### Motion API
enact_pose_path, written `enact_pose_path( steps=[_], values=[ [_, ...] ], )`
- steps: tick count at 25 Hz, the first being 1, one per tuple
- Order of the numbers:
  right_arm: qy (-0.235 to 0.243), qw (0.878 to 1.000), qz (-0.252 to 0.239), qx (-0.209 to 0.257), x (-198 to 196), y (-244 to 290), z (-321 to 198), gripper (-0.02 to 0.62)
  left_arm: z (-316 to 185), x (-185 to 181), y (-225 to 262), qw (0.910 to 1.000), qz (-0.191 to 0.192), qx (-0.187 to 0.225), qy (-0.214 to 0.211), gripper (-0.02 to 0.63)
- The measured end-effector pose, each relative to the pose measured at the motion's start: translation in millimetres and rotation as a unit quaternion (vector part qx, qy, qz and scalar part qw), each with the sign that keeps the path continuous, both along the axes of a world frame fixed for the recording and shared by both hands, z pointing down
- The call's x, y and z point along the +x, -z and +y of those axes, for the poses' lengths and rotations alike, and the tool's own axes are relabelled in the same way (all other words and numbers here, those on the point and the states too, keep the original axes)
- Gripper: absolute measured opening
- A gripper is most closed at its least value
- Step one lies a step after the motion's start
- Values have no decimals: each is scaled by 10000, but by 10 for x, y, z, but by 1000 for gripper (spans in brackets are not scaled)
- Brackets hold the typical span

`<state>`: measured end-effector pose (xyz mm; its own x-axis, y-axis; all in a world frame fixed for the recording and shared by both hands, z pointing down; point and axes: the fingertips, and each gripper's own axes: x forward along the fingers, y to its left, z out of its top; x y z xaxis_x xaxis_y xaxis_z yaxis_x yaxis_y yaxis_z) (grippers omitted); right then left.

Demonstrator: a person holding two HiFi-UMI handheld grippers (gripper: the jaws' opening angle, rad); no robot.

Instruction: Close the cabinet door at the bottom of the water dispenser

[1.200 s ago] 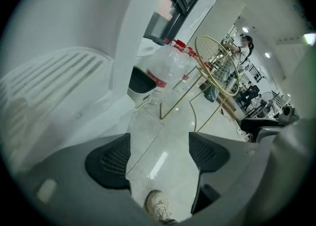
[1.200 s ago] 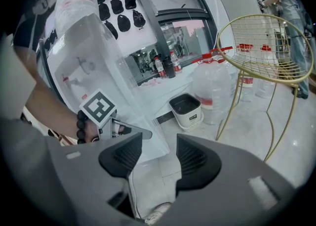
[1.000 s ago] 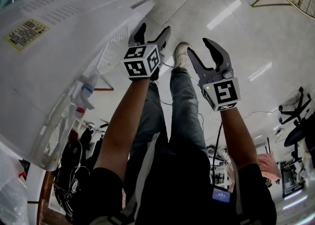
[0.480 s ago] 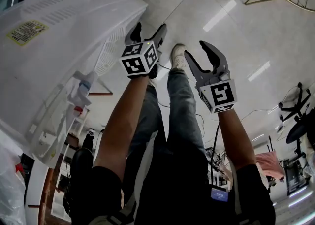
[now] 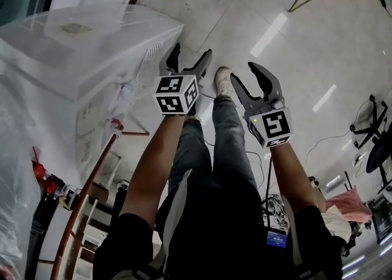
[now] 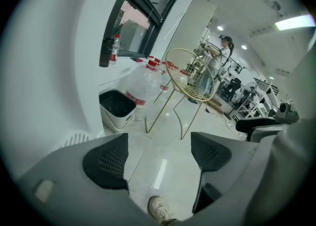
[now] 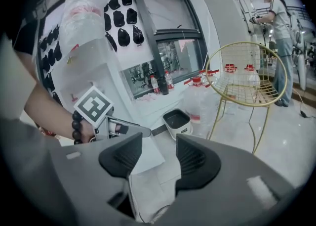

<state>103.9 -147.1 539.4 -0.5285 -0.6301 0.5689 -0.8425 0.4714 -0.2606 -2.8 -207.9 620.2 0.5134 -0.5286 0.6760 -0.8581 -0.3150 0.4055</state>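
Glossy pale floor tiles ran under me, and my own legs filled the head view from 6 o'clock up to the centre, ending in one light shoe.

Just above my knees I held both tools side by side at about the same height. My left hand-held gripper sat just left of 12 o'clock from the centre, released, its jaws spread with only floor and that shoe showing between them. My right hand-held gripper was at 1 o'clock, likewise released and carrying nothing. I judged that I kept both of them slack and clear because neither had any contact with the door at that point.

At 9 to 10 o'clock stood the white water dispenser, seen from over its top, close beside my left arm. Its cabinet door lay down at its foot, hidden beneath the bulging body, so I could not tell whether it stood ajar or shut.

Farther out, in the left gripper view, a small white bin stood against the wall at 10 o'clock. A big water jug was just behind it, and a gold wire chair stood at 12 o'clock, well apart from the dispenser.
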Motion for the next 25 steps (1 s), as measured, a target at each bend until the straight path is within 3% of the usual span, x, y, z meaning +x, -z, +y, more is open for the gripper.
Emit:
enact_pose_path(
  steps=[4,9,12,17,22,25],
  values=[
    [-320,9990,-104,279,16,573,153,213,185,144,615,9983,174,359,-414,402],
    [-566,9965,-115,611,53,1215,400,206,495,132,1361,9965,431,483,-521,394],
    [-718,9932,-211,887,30,1679,440,191,629,109,1920,9920,564,807,-787,371],
    [-528,9892,-73,1362,47,2575,648,178,929,30,2947,9848,799,1247,-906,308],
    [-496,9838,-99,1721,26,3326,779,178,1121,-83,3896,9739,1018,1801,-934,308],
    [-508,9829,-439,1714,-85,3620,852,173,1172,-186,4318,9673,984,2117,-990,308]
  ],
)
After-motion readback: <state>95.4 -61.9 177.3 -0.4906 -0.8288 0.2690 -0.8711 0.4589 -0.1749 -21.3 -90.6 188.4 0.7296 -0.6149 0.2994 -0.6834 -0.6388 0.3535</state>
